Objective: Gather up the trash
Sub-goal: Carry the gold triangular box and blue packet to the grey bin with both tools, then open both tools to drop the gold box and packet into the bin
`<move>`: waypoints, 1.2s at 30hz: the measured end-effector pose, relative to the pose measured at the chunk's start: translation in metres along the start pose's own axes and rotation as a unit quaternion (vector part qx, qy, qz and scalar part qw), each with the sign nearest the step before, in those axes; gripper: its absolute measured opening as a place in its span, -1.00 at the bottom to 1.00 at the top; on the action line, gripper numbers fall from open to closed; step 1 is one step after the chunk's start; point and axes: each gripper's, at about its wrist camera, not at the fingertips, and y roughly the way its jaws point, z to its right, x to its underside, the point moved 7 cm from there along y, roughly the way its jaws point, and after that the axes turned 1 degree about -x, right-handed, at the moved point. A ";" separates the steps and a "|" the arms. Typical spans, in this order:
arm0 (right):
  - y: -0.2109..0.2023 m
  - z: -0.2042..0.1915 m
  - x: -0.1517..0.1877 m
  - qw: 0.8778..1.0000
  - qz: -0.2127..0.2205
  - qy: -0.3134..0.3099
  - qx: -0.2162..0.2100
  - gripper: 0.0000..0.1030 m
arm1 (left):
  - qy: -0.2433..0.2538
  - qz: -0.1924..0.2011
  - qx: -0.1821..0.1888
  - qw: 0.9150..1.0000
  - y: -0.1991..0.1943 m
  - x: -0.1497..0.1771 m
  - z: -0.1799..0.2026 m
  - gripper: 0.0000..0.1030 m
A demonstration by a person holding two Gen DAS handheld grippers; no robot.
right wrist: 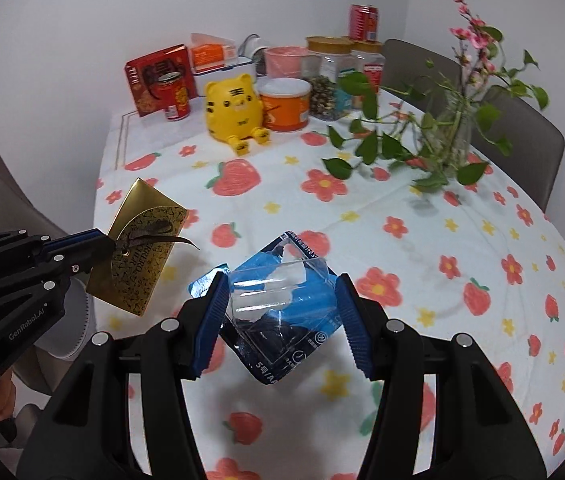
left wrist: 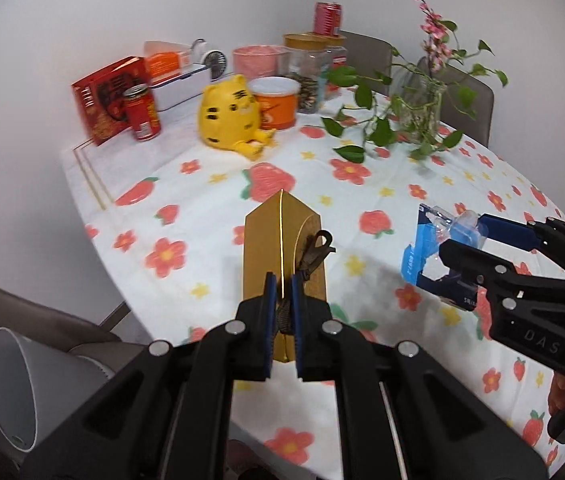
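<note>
Gold box between left gripper pads

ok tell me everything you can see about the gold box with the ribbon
The gold box is a flat, shiny rectangular pack, apparently foil card. One face carries a rounded panel of dark swirls and lettering, with a thin brown ribbon tied in a bow on it. It hangs tilted above the flowered tablecloth, clear of it, near the table's left edge. The left claw is shut on it, pinching its edge and the ribbon. Nothing else touches it.
</note>
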 end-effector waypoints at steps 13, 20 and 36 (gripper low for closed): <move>0.016 -0.269 -0.046 0.986 0.021 -0.096 -0.136 0.02 | -0.093 0.017 -0.119 0.988 -0.105 0.073 -0.253 -0.84; 0.029 -0.400 -0.048 0.960 0.006 -0.181 -0.212 0.02 | -0.172 0.014 -0.191 0.966 -0.144 0.130 -0.356 -0.84; 0.042 -0.520 -0.040 0.895 -0.035 -0.323 -0.307 0.03 | -0.304 -0.015 -0.264 0.915 -0.161 0.189 -0.412 -0.84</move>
